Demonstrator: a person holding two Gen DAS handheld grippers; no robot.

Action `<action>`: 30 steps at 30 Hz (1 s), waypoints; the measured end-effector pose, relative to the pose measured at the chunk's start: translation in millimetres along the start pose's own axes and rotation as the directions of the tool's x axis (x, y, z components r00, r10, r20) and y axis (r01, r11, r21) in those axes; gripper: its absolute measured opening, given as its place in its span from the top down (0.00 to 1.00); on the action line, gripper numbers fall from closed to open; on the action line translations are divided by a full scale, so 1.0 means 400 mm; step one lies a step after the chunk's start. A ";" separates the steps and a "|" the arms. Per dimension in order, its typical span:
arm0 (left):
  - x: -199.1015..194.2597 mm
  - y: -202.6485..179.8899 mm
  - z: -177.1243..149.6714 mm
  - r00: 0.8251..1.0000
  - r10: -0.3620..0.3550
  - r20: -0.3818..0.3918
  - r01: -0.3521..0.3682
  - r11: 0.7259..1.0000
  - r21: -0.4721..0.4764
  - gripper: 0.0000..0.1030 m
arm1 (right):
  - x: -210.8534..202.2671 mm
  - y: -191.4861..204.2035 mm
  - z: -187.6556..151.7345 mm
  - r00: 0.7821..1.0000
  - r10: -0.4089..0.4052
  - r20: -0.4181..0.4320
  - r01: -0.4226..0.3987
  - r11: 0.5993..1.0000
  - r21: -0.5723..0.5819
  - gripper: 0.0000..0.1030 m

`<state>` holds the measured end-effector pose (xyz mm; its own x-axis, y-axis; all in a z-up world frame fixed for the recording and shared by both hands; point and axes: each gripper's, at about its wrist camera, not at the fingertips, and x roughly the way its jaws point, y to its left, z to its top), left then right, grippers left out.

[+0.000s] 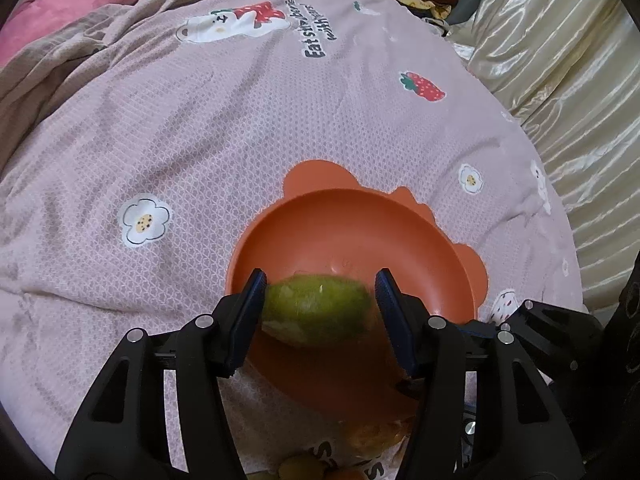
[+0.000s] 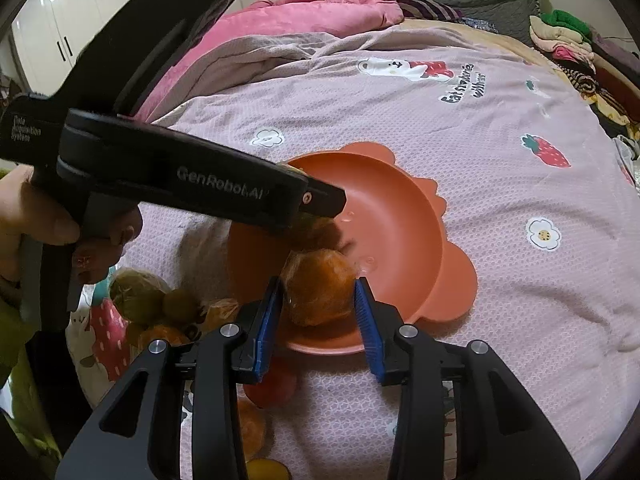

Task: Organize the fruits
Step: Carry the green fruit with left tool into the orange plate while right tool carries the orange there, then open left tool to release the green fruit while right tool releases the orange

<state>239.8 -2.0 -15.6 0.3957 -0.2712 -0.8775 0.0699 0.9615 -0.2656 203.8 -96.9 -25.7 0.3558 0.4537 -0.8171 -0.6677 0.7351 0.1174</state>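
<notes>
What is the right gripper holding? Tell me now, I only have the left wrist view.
Observer: The right gripper is shut on a wrapped orange fruit.
Operator: Say where it sits against the bowl.
Observer: Over the near side of the bowl, close below your left gripper with its green fruit.
Operator: Report what's loose.
Observer: Several loose fruits, green and orange, lie on the bedspread left of the bowl.

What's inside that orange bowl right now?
Inside the orange bowl no fruit lies loose. A green fruit and an orange fruit hang over it, each held in a gripper. The bowl floor beneath them is covered.
</notes>
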 end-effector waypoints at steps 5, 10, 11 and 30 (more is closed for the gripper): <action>-0.002 0.005 -0.003 1.000 0.005 0.004 -0.005 1.000 -0.002 0.53 | -0.006 0.002 -0.001 1.000 0.002 0.006 -0.002 1.000 -0.001 0.63; -0.020 0.007 -0.002 1.000 0.000 0.026 0.000 1.000 -0.006 0.53 | -0.021 0.002 -0.003 1.000 -0.002 0.018 0.002 1.000 0.002 0.57; -0.026 0.008 -0.002 1.000 0.002 0.031 -0.002 1.000 -0.006 0.53 | -0.025 0.002 -0.004 1.000 -0.002 0.021 0.002 1.000 0.004 0.56; -0.106 0.012 -0.034 0.993 0.043 0.106 -0.043 0.999 -0.005 0.32 | -0.092 -0.010 -0.040 0.997 -0.039 0.071 0.035 0.997 0.064 0.30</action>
<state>210.8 13.6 14.8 0.4928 -0.2235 -0.8409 0.0485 0.9720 -0.2300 182.8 -124.5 -4.9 0.4274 0.4591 -0.7788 -0.6119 0.7810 0.1247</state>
